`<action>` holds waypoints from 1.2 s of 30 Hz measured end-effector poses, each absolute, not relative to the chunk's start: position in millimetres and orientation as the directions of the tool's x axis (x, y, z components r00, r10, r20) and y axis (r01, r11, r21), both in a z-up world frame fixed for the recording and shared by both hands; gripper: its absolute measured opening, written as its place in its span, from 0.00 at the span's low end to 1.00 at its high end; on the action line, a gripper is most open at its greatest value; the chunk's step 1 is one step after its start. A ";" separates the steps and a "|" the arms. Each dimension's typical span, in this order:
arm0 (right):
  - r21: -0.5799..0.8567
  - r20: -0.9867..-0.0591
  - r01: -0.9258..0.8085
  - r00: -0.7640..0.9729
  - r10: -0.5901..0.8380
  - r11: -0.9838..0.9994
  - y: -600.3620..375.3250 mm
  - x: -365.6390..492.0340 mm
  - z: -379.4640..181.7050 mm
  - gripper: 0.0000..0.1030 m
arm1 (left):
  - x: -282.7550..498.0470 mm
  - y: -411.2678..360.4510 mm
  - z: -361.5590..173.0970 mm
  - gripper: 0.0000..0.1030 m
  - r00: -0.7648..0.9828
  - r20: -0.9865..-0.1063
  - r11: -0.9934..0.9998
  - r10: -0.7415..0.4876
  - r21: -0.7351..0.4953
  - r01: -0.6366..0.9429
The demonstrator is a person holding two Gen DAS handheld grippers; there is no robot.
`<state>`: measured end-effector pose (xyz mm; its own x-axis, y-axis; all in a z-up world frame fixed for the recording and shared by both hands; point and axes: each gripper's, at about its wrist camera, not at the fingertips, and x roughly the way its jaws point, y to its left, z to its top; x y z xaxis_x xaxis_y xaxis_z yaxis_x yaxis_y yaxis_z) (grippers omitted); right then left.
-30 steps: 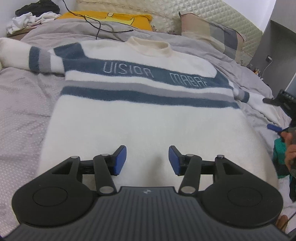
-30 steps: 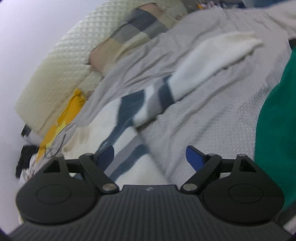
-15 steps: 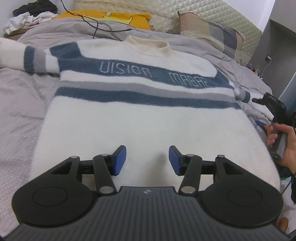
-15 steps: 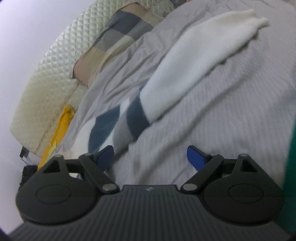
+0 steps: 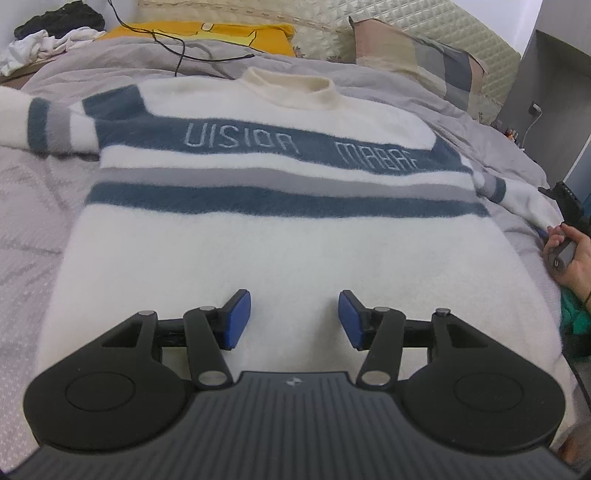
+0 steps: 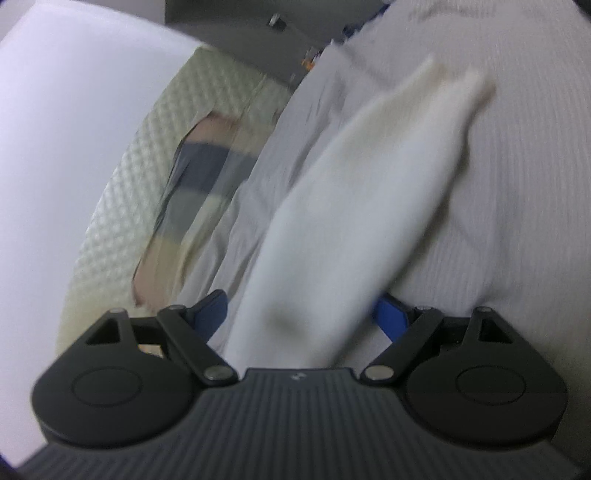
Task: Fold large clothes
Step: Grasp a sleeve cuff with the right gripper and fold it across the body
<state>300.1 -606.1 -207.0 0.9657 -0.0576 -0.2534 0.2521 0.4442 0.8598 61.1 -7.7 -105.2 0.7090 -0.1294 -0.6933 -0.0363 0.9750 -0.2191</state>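
Striped sweater (image 5: 280, 236) is lying flat on the bed (image 5: 33, 206). Left gripper (image 5: 294, 319) is hovering over the hem, jaws just opening wider, empty. Right gripper (image 6: 301, 314) is straddling the white sleeve (image 6: 369, 206), wide open; closing while moving risks pinching the bedsheet too.

A grey bedspread (image 5: 33, 206) covers the bed. At the far end stands a quilted cream headboard (image 5: 424, 22). A plaid pillow (image 5: 417, 55) leans against it at far right; a yellow pillow (image 5: 207, 33) lies far centre-left. A black cable (image 5: 177, 51) trails across the bedspread. Crumpled black and white clothing (image 5: 48, 33) sits at far left.
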 end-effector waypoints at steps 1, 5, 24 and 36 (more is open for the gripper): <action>0.859 -0.254 0.260 0.964 -0.075 0.442 -615.3 305.4 -206.7 0.84 | 62.6 -8.1 -106.0 0.59 0.710 -0.692 0.975 -0.130 -0.220 -0.036; 0.834 -0.272 0.301 0.953 -0.130 0.461 -639.7 327.9 -206.8 0.84 | 70.0 -10.2 -108.3 0.60 0.711 -0.693 0.976 -0.121 -0.215 -0.043; 0.510 -0.287 0.421 0.905 -0.313 0.750 -666.5 370.3 -98.5 0.09 | 91.1 -0.1 -103.9 0.60 0.749 -0.660 0.976 -0.057 -0.196 -0.099; 0.209 -0.024 0.114 0.993 -0.112 0.971 -487.1 323.5 86.4 0.10 | 84.7 64.0 -59.9 0.61 0.836 -0.548 0.947 -0.026 -0.282 -0.156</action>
<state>323.5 -487.1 86.4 0.9934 -0.1118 -0.0237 0.1143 0.9713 0.2086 84.7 64.0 -59.9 0.8359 -0.0257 -0.5483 -0.1559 0.9466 -0.2821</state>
